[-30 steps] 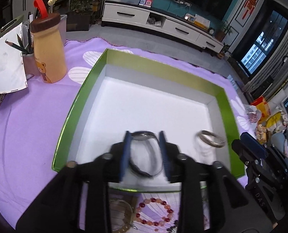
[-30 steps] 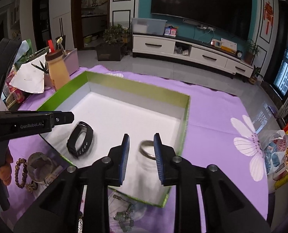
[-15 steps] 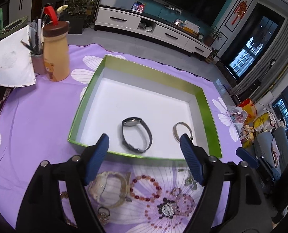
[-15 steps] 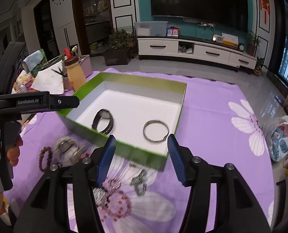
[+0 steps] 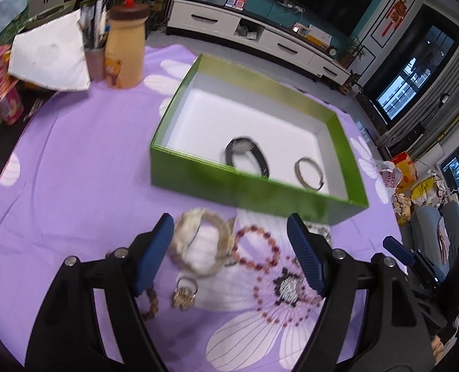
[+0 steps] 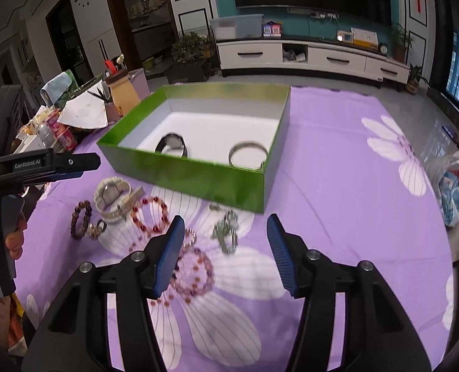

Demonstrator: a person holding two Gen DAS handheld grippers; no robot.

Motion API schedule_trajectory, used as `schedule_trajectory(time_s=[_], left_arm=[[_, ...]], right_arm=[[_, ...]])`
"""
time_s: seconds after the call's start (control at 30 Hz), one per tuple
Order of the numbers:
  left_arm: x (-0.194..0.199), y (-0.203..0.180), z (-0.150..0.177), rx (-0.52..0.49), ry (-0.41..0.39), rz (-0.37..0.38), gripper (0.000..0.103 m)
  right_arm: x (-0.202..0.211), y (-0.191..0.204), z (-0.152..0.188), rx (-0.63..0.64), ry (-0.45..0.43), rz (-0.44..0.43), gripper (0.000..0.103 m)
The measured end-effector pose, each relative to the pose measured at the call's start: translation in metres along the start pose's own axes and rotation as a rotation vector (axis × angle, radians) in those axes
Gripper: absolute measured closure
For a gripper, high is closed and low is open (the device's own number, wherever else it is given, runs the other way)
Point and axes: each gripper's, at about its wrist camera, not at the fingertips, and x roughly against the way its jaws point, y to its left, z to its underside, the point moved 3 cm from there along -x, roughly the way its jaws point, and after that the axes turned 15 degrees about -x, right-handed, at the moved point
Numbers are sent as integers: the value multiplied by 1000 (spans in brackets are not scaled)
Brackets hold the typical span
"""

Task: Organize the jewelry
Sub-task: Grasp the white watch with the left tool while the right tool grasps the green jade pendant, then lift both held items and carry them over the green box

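Green box (image 6: 198,176) with white floor holds a black watch (image 5: 248,155) and a silver bangle (image 5: 309,173) by its near wall; beaded bracelets (image 6: 150,214) lie on the cloth before it; both claws, left gripper (image 5: 229,257) and right gripper (image 6: 226,254), wide, empty.

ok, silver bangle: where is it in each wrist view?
Left wrist: silver bangle lies in the green box, near-right corner, right of the black watch.
Right wrist: bangle in the box, centre frame, behind the near wall.
Shared landmark: the black watch, directly left of it in both.
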Motion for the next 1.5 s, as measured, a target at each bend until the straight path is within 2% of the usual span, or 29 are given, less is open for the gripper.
schedule_trajectory(time_s=[0.3, 0.63, 0.9, 1.0, 1.27, 1.5], left_arm=[[-22, 17, 25, 14, 51, -79, 26], [-48, 28, 22, -8, 94, -116, 31], [-62, 25, 16, -54, 113, -143, 51], [-64, 23, 14, -68, 112, -153, 73], [-63, 23, 16, -80, 98, -157, 78], [-48, 14, 16, -86, 63, -136, 79]], right_arm=[[-17, -10, 22, -29, 58, 8, 47], [-49, -7, 22, -2, 84, 28, 47], [-74, 3, 19, 33, 101, 44, 62], [-79, 6, 20, 57, 104, 56, 73], [-81, 9, 19, 90, 92, 67, 98], [-64, 9, 15, 83, 60, 39, 98]])
